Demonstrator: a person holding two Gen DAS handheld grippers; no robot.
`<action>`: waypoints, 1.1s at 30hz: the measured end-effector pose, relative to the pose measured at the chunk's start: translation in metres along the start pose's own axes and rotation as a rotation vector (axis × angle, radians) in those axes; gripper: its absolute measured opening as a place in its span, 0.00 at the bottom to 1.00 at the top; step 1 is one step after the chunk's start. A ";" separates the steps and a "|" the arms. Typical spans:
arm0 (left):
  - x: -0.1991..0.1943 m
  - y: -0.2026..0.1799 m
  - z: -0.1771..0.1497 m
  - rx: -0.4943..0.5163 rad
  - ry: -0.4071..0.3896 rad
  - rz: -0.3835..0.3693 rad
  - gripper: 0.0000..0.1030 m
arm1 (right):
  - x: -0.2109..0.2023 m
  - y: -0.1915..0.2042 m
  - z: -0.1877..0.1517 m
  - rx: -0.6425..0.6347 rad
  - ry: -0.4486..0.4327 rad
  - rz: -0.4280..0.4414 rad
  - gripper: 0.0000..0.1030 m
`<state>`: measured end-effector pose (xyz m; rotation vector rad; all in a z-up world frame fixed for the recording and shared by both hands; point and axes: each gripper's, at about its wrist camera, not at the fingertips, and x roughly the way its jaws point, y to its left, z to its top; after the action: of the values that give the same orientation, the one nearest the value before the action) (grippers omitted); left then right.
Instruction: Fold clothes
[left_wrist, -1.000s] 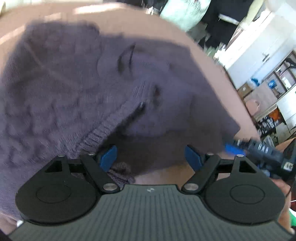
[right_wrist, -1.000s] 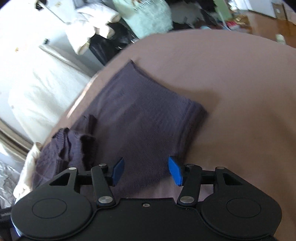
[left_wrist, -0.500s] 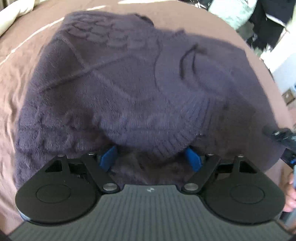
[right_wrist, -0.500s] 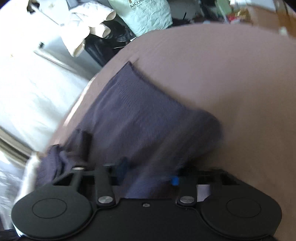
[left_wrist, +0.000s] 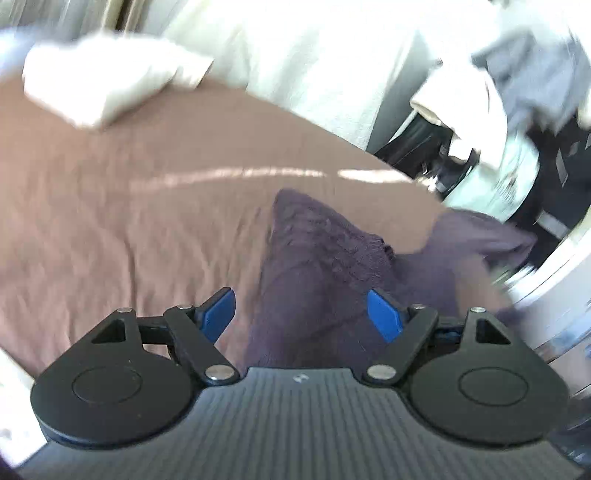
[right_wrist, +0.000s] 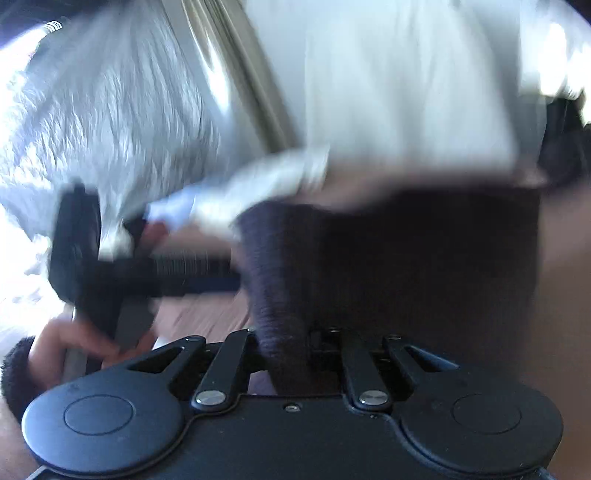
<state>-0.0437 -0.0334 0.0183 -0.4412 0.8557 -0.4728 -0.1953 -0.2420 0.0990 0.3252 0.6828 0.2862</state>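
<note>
The big brown bed cover (left_wrist: 129, 206) fills most of my left view. My purple sweater (left_wrist: 325, 266) lies on the bed cover, bunched up, near its far edge. A white pillow (left_wrist: 107, 85) sits on the bed cover too, well apart from the sweater. My left gripper (left_wrist: 301, 314) hangs over the sweater with its blue pads (left_wrist: 218, 314) wide apart, and I cannot tell if they touch it. My right gripper (right_wrist: 291, 354) is closing its jaws on a fold of the sweater (right_wrist: 280, 280), which is squeezed tight between them. My left hand (right_wrist: 66, 347) shows beside it, blurry.
</note>
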 end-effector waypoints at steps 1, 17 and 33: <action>0.005 0.022 -0.009 -0.077 0.037 -0.055 0.77 | 0.021 0.004 -0.005 0.037 0.050 0.018 0.12; 0.014 0.063 -0.031 -0.226 0.093 -0.302 0.76 | 0.055 0.018 -0.043 -0.004 0.004 -0.074 0.12; 0.085 0.013 -0.041 -0.039 0.218 -0.271 0.47 | 0.055 0.054 -0.053 -0.270 0.031 -0.192 0.13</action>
<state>-0.0257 -0.0774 -0.0641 -0.5514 1.0213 -0.7649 -0.1973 -0.1626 0.0493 -0.0027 0.6913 0.1967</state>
